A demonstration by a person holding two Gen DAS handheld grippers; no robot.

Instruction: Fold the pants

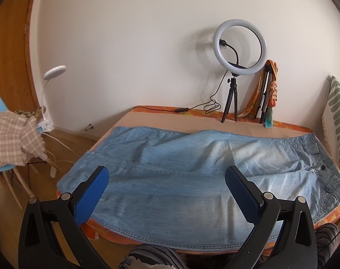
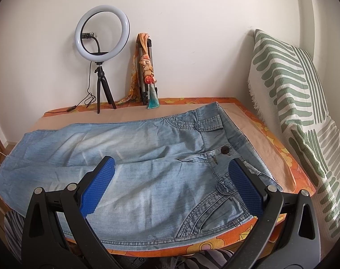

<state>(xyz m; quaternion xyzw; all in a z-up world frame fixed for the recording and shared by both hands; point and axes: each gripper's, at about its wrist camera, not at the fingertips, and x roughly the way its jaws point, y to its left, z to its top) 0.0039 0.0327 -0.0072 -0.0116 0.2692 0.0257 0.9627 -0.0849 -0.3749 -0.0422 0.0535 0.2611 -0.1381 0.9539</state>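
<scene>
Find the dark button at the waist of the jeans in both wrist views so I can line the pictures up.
Left wrist view: the button sits far right, near the picture's edge, at the jeans waistband.
Right wrist view: the button sits right of centre, just above the right gripper's right-hand finger.
Shared landmark: the ring light on its tripod against the back wall.

The pants (image 1: 192,179) are faded, matt denim cloth with raised stitched seams. The left gripper (image 1: 166,177) and right gripper (image 2: 171,170) are matt black plastic with blue, finely knobbed pads (image 2: 98,188). The wood floor (image 1: 64,141) looks smooth.
</scene>
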